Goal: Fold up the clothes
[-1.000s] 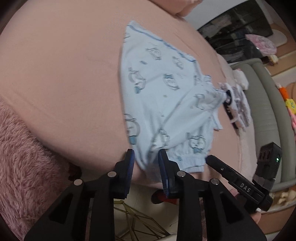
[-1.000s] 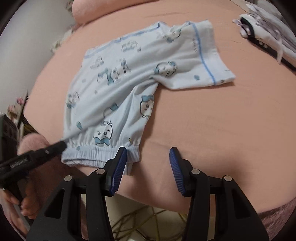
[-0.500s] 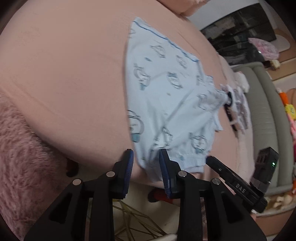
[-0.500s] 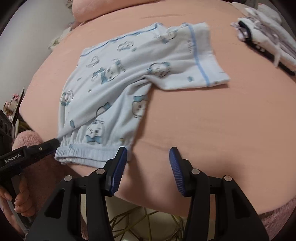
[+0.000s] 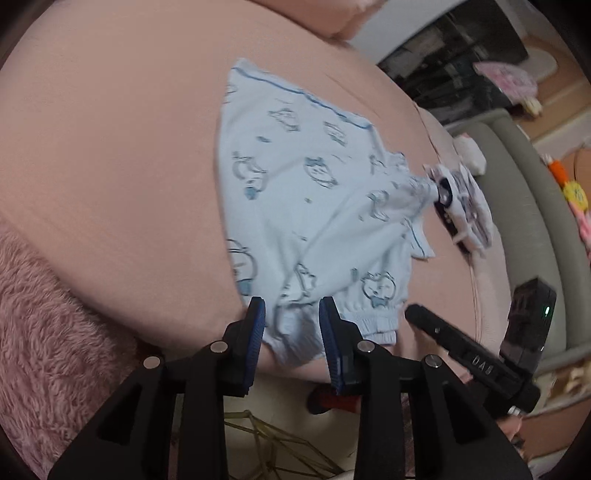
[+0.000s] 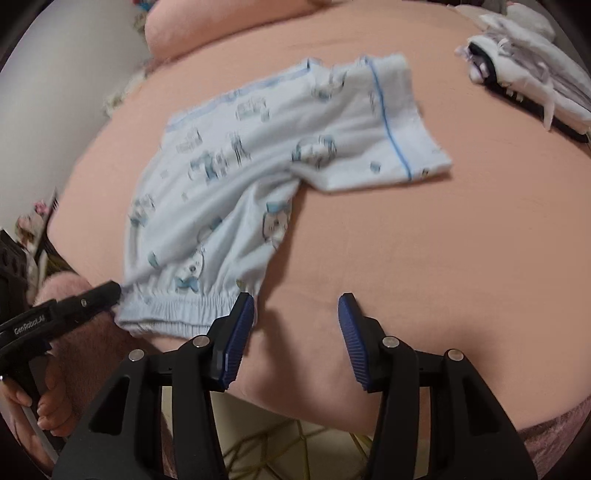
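L gripper (image 5: pixel 291 325) sits nearest, at the near edge of the pink bed (image 5: pixel 110 147); its blue-padded fingers (image 5: pixel 256 332) flank the waistband corner of the light-blue shorts (image 5: pixel 314 206), w/ a visible gap between pads and fabric showing through it. Whether the pads actually pinch the cloth, can't tell. In the R wrist view the tip of that same tool meets the waistband's left end.

R gripper (image 6: pixel 295 328) is spread wide, nothing between its pads; the left pad (image 6: pixel 240 328) sits just beside the waistband's right end, the other over bare sheet. A hand (image 6: pixel 40 398) w/ curled fingers shows at lower left of that view, on the L tool's handle.

The shorts lie flat on the bed, elastic waistband (image 6: pixel 184 306) toward the near edge, legs pointing away. Cartoon print all over, blue stripe near each leg hem. One leg lies angled off to the right, partly creased at the crotch.

Below the mattress edge: pale floor and a thin gold wire frame (image 5: pixel 258 443). A fluffy pink blanket (image 5: pixel 48 325) hangs at the left corner.

Further out, a white-and-black garment pile (image 6: pixel 528 74) rests on the sheet, apart from the shorts. A pink pillow (image 6: pixel 221 26) lies at the far end. Beyond the bed: grey padded frame (image 5: pixel 524 206), dark shelving (image 5: pixel 461 62); contents too blurred to make out.
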### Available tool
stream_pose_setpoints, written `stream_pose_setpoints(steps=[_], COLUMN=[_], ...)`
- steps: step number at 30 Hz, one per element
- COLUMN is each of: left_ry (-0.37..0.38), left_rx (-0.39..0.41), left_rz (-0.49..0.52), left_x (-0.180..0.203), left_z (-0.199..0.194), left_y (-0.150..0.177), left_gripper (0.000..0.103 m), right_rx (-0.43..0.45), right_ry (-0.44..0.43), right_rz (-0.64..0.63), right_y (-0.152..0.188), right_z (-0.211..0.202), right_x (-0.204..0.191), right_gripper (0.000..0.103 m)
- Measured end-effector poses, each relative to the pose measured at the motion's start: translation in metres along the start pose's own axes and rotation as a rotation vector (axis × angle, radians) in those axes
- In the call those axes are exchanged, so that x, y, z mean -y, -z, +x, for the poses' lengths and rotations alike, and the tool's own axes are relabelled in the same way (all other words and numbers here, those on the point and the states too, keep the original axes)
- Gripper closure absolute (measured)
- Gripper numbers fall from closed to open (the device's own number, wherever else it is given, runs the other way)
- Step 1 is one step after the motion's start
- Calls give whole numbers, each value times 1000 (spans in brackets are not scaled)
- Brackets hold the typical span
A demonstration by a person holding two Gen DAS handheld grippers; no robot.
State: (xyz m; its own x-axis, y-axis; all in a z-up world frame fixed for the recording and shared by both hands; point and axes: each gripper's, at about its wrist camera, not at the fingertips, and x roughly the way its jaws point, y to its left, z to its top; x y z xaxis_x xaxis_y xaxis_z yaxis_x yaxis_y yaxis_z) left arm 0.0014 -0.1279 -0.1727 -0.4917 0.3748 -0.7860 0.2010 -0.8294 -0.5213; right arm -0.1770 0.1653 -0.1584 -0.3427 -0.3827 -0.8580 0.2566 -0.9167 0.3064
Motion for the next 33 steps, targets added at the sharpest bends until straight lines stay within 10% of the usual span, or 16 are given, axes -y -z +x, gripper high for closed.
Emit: stream_pose_setpoints(steps=[8, 13, 21, 33], left_ry=[-178, -60, -188, -90], left_rx=[0, 45, -13, -23], left_rz=[-42, -15, 28, 448], left_x=[-14, -5, 3, 129], left_z=[1, -9, 4, 42], left_y=[3, 4, 8, -2], left_gripper=[68, 70, 68, 69], right_rx=[-60, 6, -59, 38], right_ry=[-15, 10, 48, 151], right_rz=[8, -5, -30, 193], right_y=[-5, -3, 0, -24], right_z=[23, 8, 18, -21], right_x=[0, 4, 8, 97], right_gripper=[55, 55, 55, 54])
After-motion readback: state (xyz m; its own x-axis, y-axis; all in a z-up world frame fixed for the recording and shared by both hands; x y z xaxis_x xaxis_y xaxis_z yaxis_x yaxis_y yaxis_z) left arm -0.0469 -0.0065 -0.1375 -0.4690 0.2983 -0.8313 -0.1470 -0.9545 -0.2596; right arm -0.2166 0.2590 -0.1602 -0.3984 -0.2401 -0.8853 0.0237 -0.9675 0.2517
